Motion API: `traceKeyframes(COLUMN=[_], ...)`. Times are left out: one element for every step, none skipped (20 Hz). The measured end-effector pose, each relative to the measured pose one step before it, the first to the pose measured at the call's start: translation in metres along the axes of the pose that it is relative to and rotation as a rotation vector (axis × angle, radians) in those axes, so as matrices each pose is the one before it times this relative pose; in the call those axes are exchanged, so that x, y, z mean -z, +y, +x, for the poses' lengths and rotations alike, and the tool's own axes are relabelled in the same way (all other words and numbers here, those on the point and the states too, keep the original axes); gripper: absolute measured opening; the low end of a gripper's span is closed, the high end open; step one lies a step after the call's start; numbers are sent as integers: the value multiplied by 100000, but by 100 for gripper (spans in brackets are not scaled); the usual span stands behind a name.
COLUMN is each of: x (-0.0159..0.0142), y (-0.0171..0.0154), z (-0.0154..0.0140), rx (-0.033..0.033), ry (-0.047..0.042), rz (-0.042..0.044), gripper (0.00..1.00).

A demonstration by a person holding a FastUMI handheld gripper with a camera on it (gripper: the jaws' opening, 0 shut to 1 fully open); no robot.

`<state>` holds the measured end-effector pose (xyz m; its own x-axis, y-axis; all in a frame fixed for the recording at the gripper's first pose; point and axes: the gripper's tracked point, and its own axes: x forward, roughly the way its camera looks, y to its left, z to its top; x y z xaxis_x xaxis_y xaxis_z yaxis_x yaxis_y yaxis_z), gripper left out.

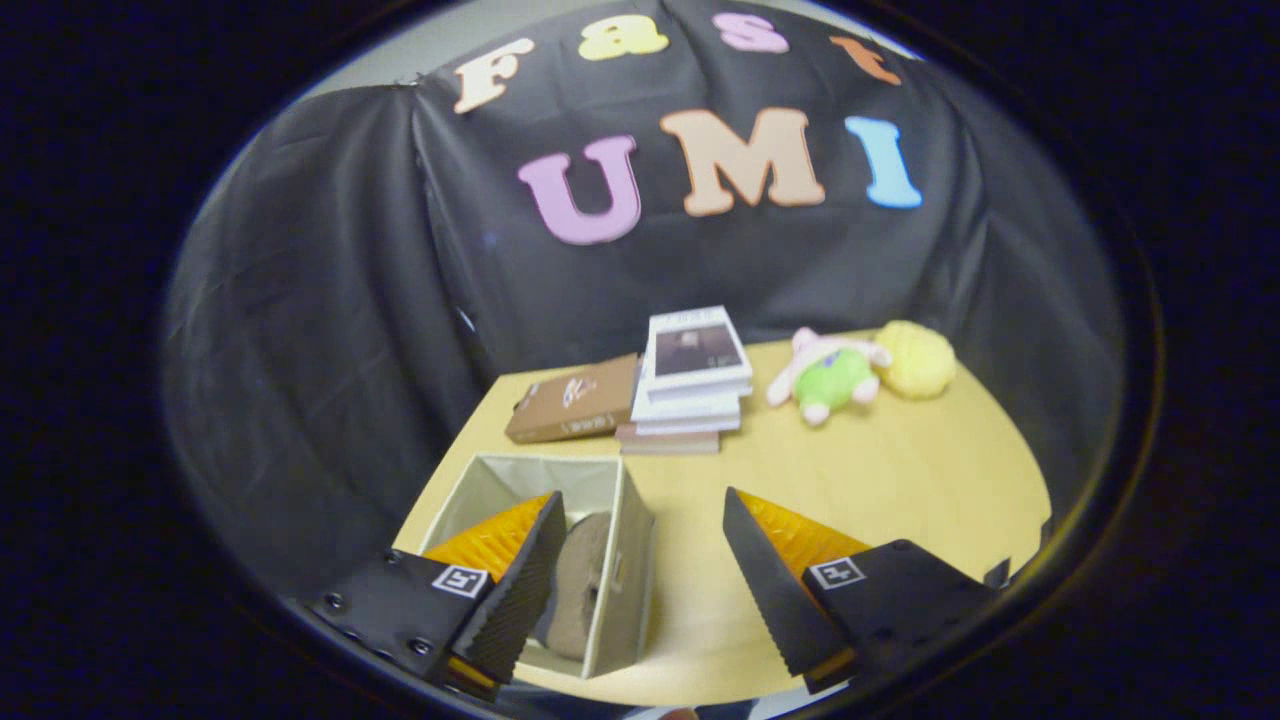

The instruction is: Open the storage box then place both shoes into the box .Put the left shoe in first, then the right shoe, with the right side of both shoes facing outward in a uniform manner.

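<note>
The tongs (640, 560) are held with fingers wide apart and nothing between them, above the near edge of the table (900, 470). An open-topped fabric box (610, 500) is seen near the table's front left corner, with one brownish shoe (580, 590) lying inside it; a second shoe cannot be made out. The shoe is judged light and soft, best gripped at the heel collar. One stack of books (690, 385), one brown book (575, 400) and two plush toys (830, 375) are counted along the far edge.
</note>
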<state>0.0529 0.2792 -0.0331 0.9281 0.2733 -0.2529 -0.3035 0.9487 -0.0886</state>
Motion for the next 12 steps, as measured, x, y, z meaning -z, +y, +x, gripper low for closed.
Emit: traceKeyframes(x=[-766, -883, -860, -1080, -1007, -954, -881, -1027, -486, -25, -131, -32], y=[-188, -146, -80, -173, -400, -408, -358, -285, -201, -53, -112, -197], z=[-511, -361, -227, -195, -77, -236, -236, -792, -433, -279, -230, 71], rx=[953, 841, 461, 1075, 1325, 1192, 1274, 902, 746, 507, 838, 999], ry=[-4369, -4025, -4169, -5109, -5086, -5095, -4895, -4319, -2686, -1484, -813, -905], rz=[-1629, -490, -285, -828, -1748, -2125, -2033, -1514, -1005, -366, 175, 524], gripper=[100, 100, 100, 100, 100, 100, 100, 100, 100, 100, 100, 100])
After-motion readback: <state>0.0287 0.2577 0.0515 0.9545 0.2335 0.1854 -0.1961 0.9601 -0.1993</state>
